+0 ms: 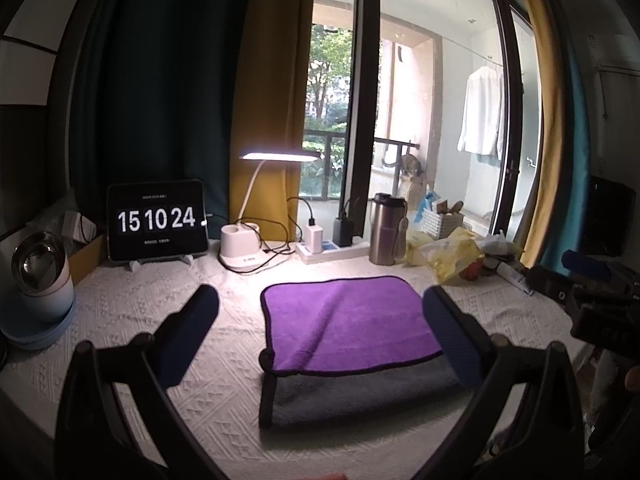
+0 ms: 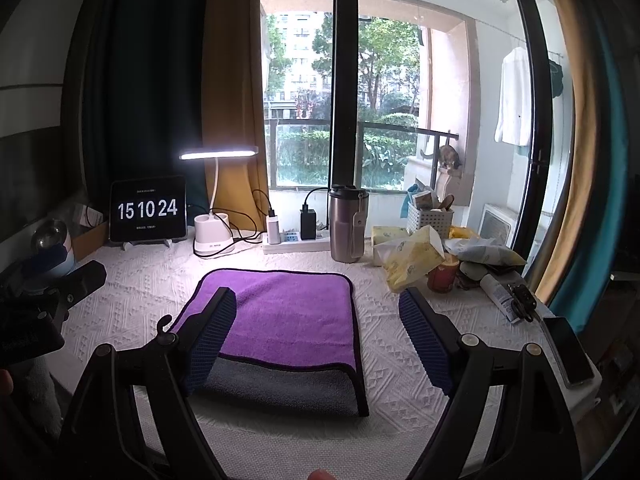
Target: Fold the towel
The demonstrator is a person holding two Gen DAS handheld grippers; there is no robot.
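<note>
A folded towel [image 1: 344, 328], purple on top with a grey layer showing along its near edge, lies flat on the white textured table cover [image 1: 224, 360]. It also shows in the right wrist view [image 2: 288, 320]. My left gripper [image 1: 320, 320] is open and empty, held above the towel's near left part, its right finger over the towel's right edge. My right gripper [image 2: 318, 324] is open and empty, its left finger over the towel's near left corner, its right finger over bare cover. The right gripper's body shows at the far right of the left wrist view [image 1: 592, 300].
At the back stand a tablet clock [image 1: 157, 220], a lit desk lamp [image 1: 256, 240], a power strip with chargers [image 1: 332, 246] and a steel tumbler [image 1: 386, 230]. Yellow packets [image 2: 412, 260], a red cup [image 2: 442, 276], a tube and a phone [image 2: 568, 350] crowd the right. A humidifier [image 1: 40, 276] stands left.
</note>
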